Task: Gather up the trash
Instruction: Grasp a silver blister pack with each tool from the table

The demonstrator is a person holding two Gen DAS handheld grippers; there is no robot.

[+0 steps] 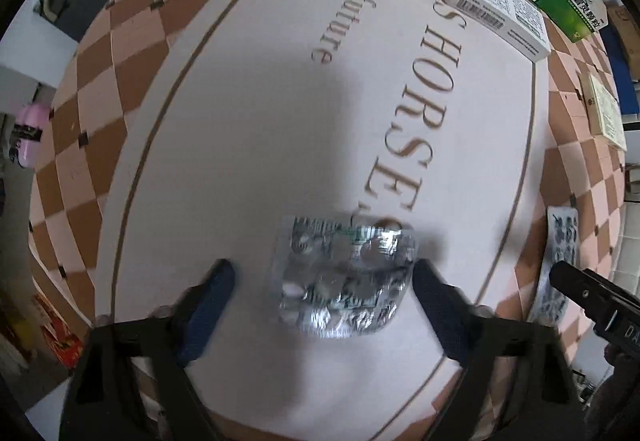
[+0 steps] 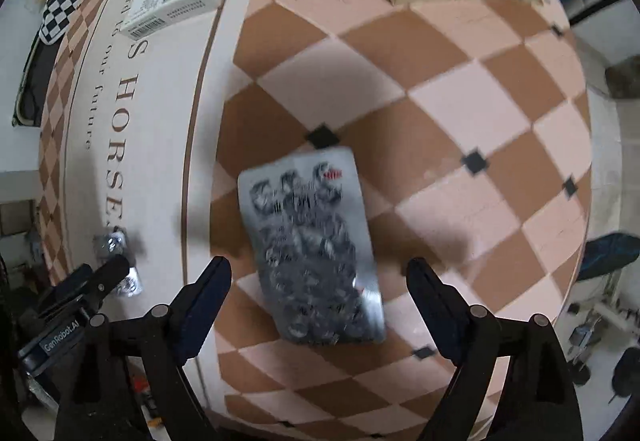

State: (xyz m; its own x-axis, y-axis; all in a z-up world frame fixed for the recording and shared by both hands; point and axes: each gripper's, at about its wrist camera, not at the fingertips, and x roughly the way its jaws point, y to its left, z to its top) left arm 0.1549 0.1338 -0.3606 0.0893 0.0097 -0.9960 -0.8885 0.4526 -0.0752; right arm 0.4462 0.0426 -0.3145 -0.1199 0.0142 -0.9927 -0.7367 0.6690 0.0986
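The left hand-held gripper (image 1: 324,283) hangs wide over a crumpled foil pack (image 1: 344,275) on the desk (image 1: 260,101), fingers apart from it. The right hand-held gripper (image 2: 320,281) stands wide over a flat blister pack (image 2: 312,249) on the desk's checkered right border. Boxes (image 1: 492,7) lie far.

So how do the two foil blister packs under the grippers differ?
The crumpled blister pack under the left gripper is bent and curled; the flat blister pack under the right gripper lies flat. The crumpled one sits on the tablecloth's plain lettered centre, the flat one on its checkered border. Both are silver, look used, and lie between open jaws, ungripped.
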